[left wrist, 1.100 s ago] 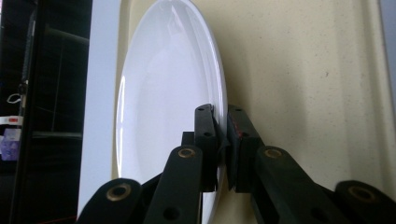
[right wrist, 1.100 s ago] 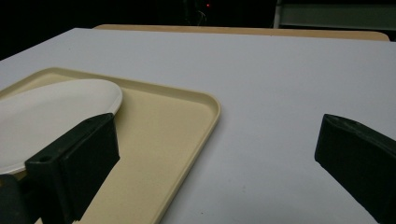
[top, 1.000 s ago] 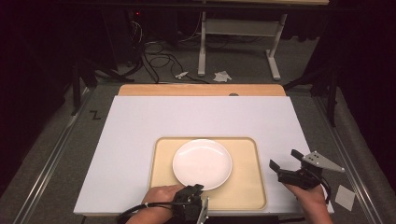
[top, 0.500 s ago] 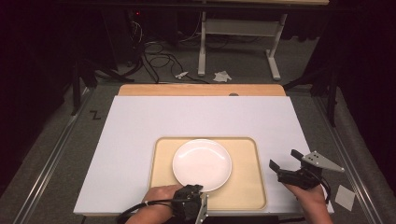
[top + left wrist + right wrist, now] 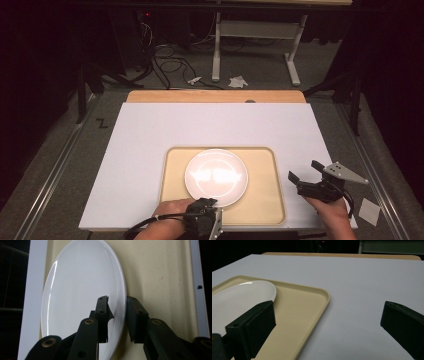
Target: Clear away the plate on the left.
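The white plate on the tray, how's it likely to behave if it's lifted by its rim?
The white plate looks rigid and glossy, so it is probably slippery between narrow jaws. Held at one edge by the left gripper, it may tilt or slide out. It looks like glazed ceramic, so a drop onto the tray could chip it.

Round white plate (image 5: 216, 177) lies flat on tan tray (image 5: 260, 165).

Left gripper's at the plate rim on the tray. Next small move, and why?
Probably draw the left gripper back toward the person, off the white plate. Its jaws have just been opening and now straddle the rim with a visible gap at each pad, and the plate lies flat in the beige tray. The right gripper waits open beside the tray.
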The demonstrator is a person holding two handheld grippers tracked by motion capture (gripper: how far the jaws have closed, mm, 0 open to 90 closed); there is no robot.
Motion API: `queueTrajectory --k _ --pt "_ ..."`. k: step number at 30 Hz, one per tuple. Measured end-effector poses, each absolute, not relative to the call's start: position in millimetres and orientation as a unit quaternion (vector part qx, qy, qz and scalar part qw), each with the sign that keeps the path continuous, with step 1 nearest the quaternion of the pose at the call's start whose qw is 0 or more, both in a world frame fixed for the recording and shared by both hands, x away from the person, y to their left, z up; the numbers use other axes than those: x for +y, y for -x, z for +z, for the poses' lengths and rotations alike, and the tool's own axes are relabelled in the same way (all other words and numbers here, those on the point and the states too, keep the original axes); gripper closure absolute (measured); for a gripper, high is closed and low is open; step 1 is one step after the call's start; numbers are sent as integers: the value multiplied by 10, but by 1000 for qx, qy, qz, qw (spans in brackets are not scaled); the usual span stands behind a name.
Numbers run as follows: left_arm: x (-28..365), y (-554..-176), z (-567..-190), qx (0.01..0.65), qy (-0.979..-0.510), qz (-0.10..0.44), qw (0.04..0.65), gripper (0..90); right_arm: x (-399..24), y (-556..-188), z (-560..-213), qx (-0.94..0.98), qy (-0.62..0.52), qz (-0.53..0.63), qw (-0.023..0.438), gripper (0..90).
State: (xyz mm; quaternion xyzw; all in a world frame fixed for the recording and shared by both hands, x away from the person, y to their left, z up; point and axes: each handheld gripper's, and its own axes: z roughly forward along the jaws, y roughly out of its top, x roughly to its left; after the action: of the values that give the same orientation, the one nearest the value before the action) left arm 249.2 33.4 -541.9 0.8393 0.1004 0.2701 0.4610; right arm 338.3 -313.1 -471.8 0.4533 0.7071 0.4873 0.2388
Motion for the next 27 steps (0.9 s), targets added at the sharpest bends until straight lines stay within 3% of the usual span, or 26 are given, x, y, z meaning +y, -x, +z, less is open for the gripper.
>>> queueTrajectory --k 13,27 --pt "355 -2470 -5296 117 -827 250 490 601 -3104 -3401 -4732 711 -452 484 235 5" --pt "378 -2487 -5194 147 -815 213 518 575 -3110 -3356 -4718 706 -455 489 237 5"
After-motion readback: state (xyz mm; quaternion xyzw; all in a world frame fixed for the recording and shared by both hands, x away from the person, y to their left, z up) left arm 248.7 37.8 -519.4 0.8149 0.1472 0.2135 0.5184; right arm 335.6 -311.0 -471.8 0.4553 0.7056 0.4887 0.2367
